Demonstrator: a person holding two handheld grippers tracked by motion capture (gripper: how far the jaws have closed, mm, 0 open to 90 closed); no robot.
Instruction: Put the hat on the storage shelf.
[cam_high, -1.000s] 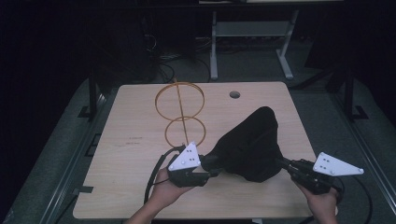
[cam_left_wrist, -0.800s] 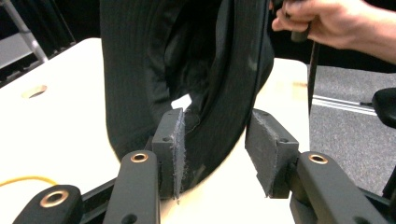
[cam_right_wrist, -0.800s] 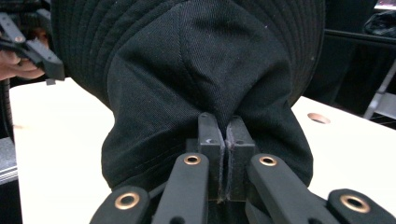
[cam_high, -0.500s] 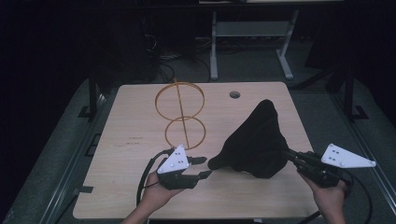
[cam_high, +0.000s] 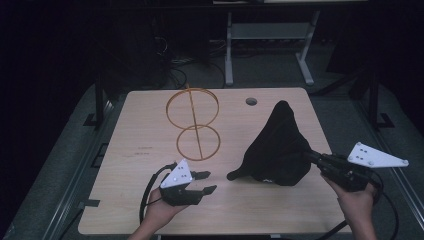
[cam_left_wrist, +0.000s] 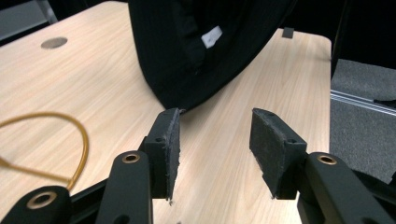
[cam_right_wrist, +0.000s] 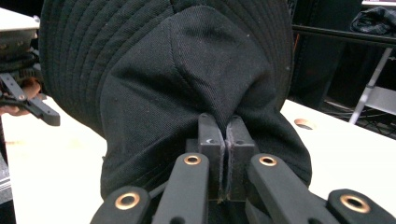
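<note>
Your right gripper (cam_high: 311, 156) was clamped tight on a pinch of the black cotton bucket hat (cam_high: 276, 145); in the right gripper view its pads met with only a fold of the crown fabric (cam_right_wrist: 212, 88) between them. Holding it by that fold lifted the hat into a peak over the right half of the pale wooden table (cam_high: 150, 125), while its lower edge sagged onto the tabletop. That looked like a grip chosen to hang the hat open rather than to carry it flat.

Your left gripper (cam_high: 202, 182) stood about half open, with nothing between its pads. Its jaws had just been opening. It lay low over the near edge of the table, pointing toward the hat's trailing brim (cam_high: 235, 175), just short of it. In the left gripper view the brim edge (cam_left_wrist: 187, 100) hung just beyond the left pad, and the white label (cam_left_wrist: 212, 35) inside the hat showed, so the hollow of the hat faced that hand. I judge that you had spread the jaws to take the brim from below, so both hands could stretch the hat's mouth.

The gold wire stand of two stacked rings (cam_high: 194, 125) stood upright near the table's middle, well apart from both grippers. It looked like the place where the hat was meant to go.
</note>
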